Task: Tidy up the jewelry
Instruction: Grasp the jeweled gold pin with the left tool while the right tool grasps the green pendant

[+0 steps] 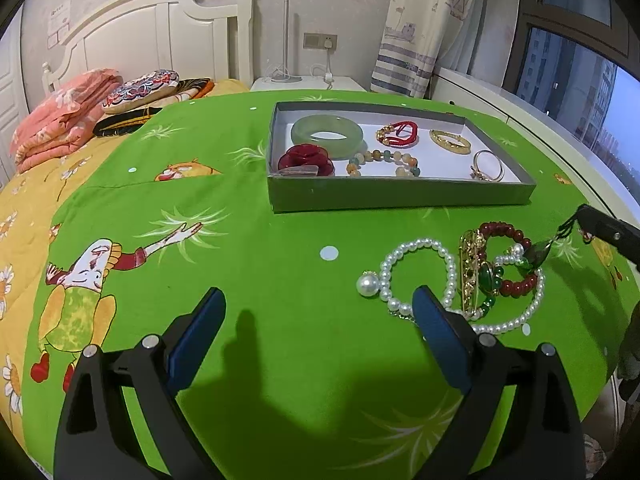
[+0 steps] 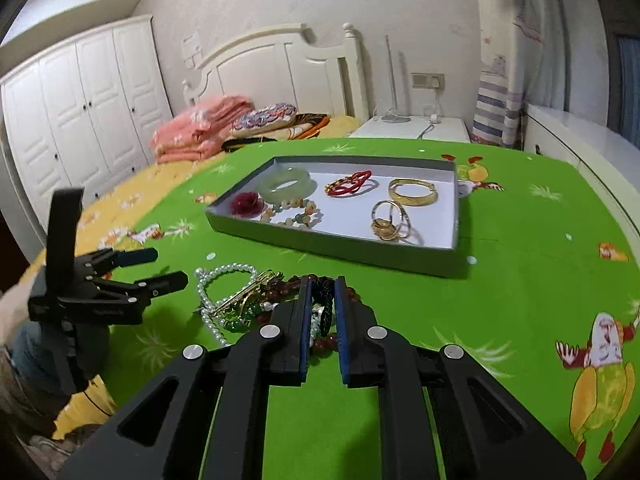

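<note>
A grey tray (image 1: 400,196) (image 2: 336,246) on the green cloth holds a jade bangle (image 1: 327,135), a red flower piece (image 1: 306,159), a bead bracelet (image 1: 384,162), a red-and-gold bracelet (image 1: 398,134), a gold bangle (image 1: 450,141) and gold rings (image 1: 488,166). A loose pile lies in front of it: pearl strands (image 1: 416,276) (image 2: 228,280), a dark red bead bracelet (image 1: 516,264), a gold clip (image 1: 472,272). My right gripper (image 2: 323,284) is shut on a dark green pendant (image 2: 326,304) (image 1: 536,254) at the pile. My left gripper (image 1: 318,300) is open and empty, left of the pile.
The green cartoon cloth (image 1: 240,240) covers a bed with a yellow quilt (image 1: 32,208). Folded pink blankets (image 1: 64,116) and pillows lie by the white headboard. A white nightstand (image 1: 308,83), a curtain and a window sill are at the back right.
</note>
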The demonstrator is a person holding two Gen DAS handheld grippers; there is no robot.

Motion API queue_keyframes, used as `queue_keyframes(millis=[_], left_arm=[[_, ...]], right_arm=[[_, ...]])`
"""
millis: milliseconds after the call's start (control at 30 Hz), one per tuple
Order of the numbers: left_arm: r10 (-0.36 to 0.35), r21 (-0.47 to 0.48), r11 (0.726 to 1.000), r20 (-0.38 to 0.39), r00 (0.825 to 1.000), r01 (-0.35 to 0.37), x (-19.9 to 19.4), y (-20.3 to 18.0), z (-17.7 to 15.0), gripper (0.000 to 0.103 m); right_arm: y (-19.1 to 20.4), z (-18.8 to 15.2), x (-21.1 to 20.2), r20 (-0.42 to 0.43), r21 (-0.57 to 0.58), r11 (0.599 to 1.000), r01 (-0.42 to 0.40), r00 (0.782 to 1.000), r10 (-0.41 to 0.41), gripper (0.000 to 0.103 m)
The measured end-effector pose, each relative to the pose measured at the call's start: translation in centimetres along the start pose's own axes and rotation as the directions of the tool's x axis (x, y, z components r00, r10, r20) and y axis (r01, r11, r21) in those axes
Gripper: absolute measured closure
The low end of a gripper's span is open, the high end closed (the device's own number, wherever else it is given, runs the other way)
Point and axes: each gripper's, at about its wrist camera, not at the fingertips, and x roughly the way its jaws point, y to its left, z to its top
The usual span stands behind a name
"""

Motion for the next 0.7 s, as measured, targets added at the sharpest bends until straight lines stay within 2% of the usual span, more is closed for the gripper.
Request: queue_keyframes(millis=[167,400,533,700], left_arm=[[0.011,0.025,1.0,-0.001,1.0,-0.011,0.0,-0.5,-0.1,0.011],[0.031,0.102,0.994,0.009,0.999,-0.032,-0.2,-2.0,0.0,0.012],[-0.015,0.106,0.994,0.006,1.0,0.015,-0.5,-3.1,0.2,0.012],[-0.047,0.163,0.986,0.015,0.999,0.044,-1.0,-5.5,0.5,0.012]], right_arm=[[-0.5,-0.3,-1.4,0.037,0.033,0.999,-0.028,0.999,0.027,0.091],[-1.4,-0.7,-2.9,0.062,0.056,0.998,-0.014,0.998,0.01,0.091],[-1.9,-1.3,-3.3,0.065,0.066,0.998,-0.01,0.998,0.006,0.091],[-2.2,-2.0,-3.3,0.058,0.076,0.997,-0.014,0.998,0.01,0.091]])
